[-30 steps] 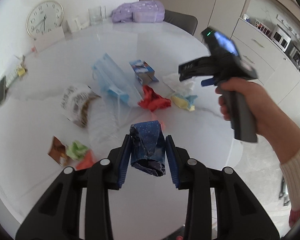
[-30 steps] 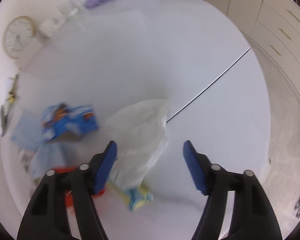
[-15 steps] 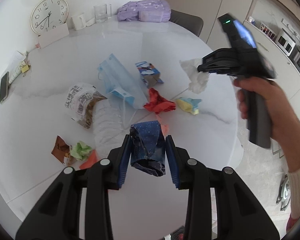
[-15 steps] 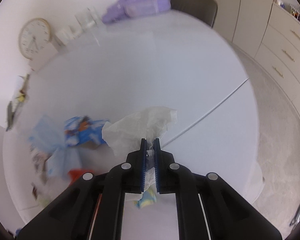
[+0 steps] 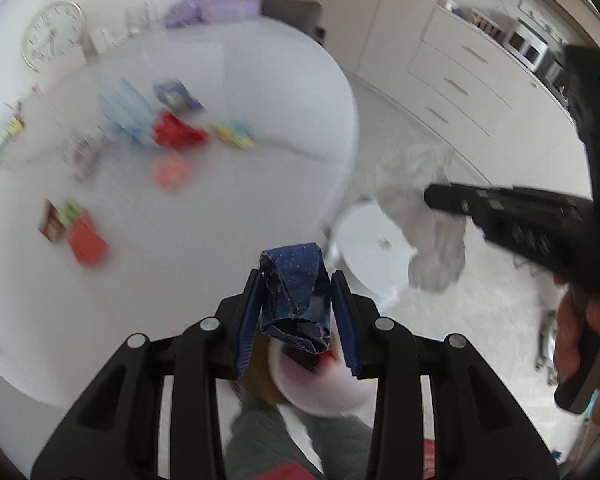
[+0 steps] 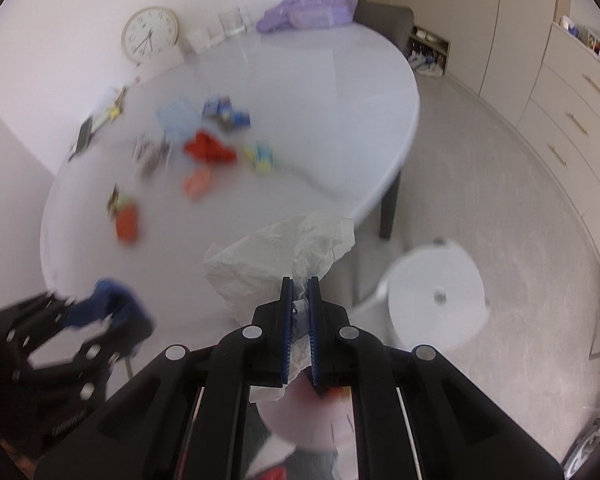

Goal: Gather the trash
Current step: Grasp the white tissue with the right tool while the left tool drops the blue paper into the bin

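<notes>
My left gripper [image 5: 296, 280] is shut on a crumpled dark blue wrapper [image 5: 294, 292] and holds it off the table's near edge, above a pinkish-white bin [image 5: 320, 384]. My right gripper [image 6: 299, 284] is shut on a crumpled white tissue [image 6: 280, 252]; the tissue also shows in the left wrist view [image 5: 416, 196], hanging over the floor. The bin rim [image 6: 300, 412] sits just below the right gripper's fingers. Several pieces of trash stay on the white table [image 6: 300, 92]: a red wrapper [image 6: 208, 148], a yellow-blue scrap [image 6: 262, 156], a blue box [image 6: 226, 114].
A white round stool [image 6: 436, 300] stands on the floor right of the table. A clock [image 6: 150, 34], glasses and a purple bag [image 6: 308, 6] are at the table's far side. Cabinets [image 6: 572, 120] line the right wall.
Both grippers have pulled back from the table with their loads and now hang past its near edge over the bin. The right gripper closed on the tissue one second ago.
</notes>
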